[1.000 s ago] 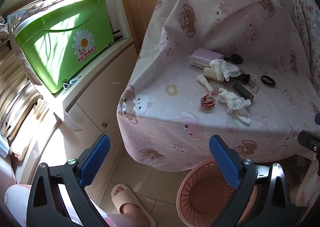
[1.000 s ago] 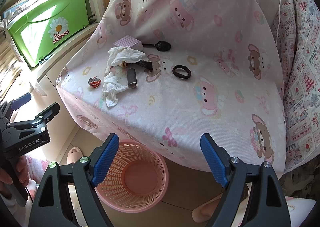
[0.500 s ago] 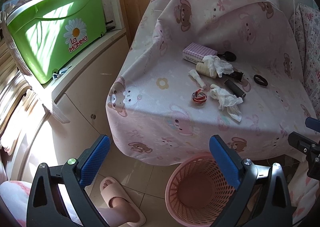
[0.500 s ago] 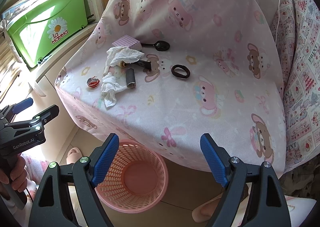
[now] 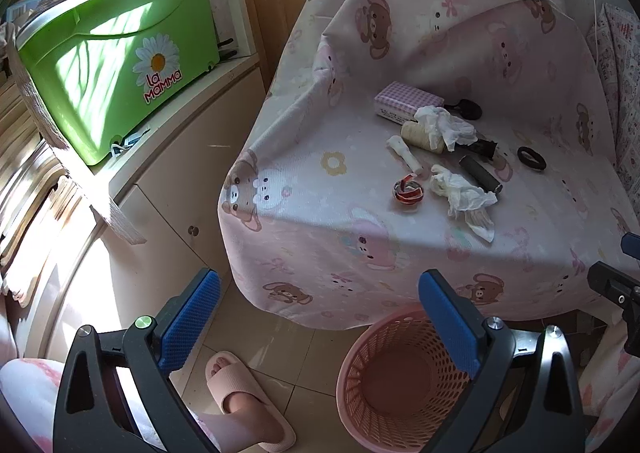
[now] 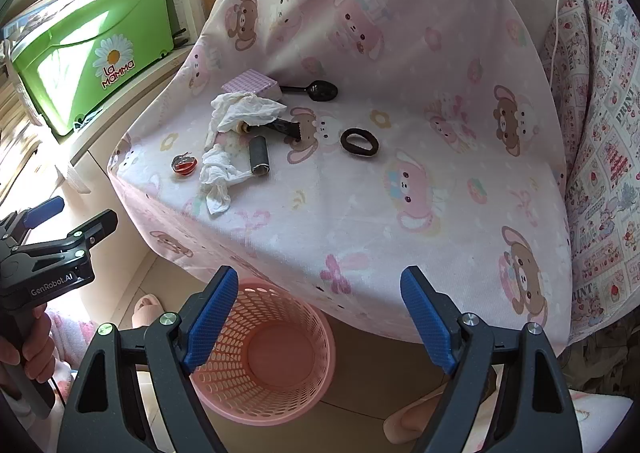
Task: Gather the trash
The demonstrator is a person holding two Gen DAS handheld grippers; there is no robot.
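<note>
Trash basket (image 6: pixel 264 353) empty, under table edge (image 6: pixel 280 253)

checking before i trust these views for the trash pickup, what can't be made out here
- Spool: partly under a crumpled tissue in both views; its far end is hidden.
- Pink basket: near rim hidden by the right tool in the right wrist view; the left tool covers part of it in the left wrist view.
- Print on the checked box: too small to read.
</note>
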